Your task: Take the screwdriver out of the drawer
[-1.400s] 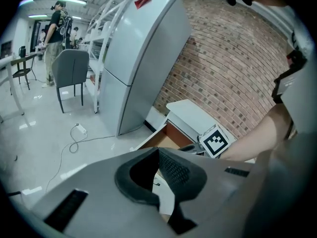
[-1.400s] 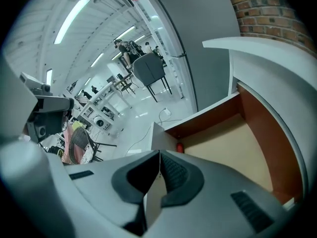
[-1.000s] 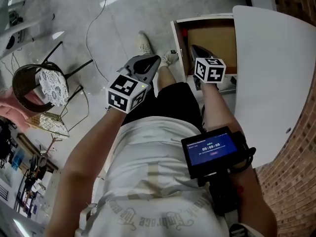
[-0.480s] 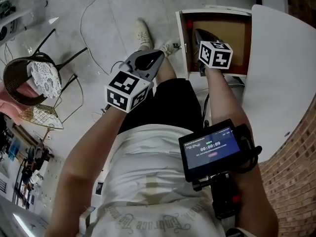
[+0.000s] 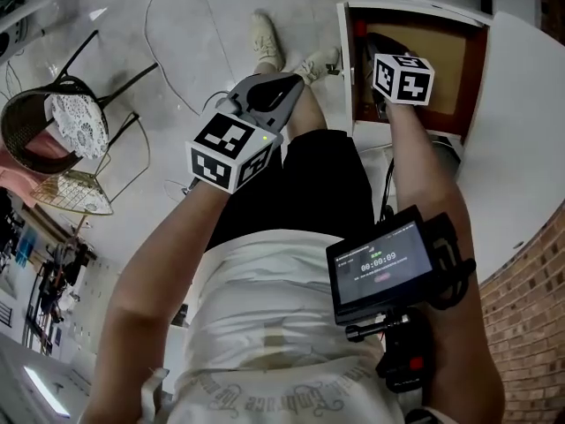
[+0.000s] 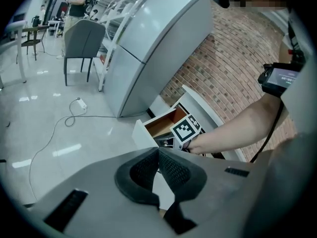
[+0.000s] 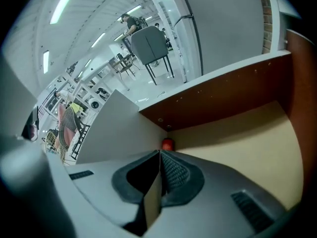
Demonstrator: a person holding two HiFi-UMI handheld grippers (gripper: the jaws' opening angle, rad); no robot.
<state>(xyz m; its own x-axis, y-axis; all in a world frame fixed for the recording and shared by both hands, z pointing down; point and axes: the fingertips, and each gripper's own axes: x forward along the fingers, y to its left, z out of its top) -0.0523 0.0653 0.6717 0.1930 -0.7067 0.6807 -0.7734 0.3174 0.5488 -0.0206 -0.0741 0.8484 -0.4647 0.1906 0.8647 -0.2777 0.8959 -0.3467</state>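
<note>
The drawer (image 5: 470, 69) stands pulled open under the white table, its tan floor (image 7: 257, 148) mostly bare. A small red handle end, probably the screwdriver (image 7: 168, 144), lies in the drawer's far corner against the brown wall; it also shows as a red spot, the screwdriver (image 5: 358, 30), at the drawer's left side. My right gripper (image 7: 160, 153) is inside the drawer, shut and empty, a short way from that red end. Its marker cube (image 5: 403, 78) sits over the drawer. My left gripper (image 5: 296, 82) hangs shut and empty over the person's thigh, left of the drawer (image 6: 163, 125).
A white tabletop (image 5: 521, 148) overhangs the drawer on the right, with a brick wall (image 5: 530, 325) beyond. A screen (image 5: 381, 261) is strapped to the right forearm. A wicker chair (image 5: 53, 131) and a floor cable (image 5: 168, 25) lie left. The person's shoes (image 5: 265, 38) stand by the drawer front.
My right gripper has gone deeper into the drawer. The head view has shifted, so the drawer sits further right. My left gripper has stayed over the thigh.
</note>
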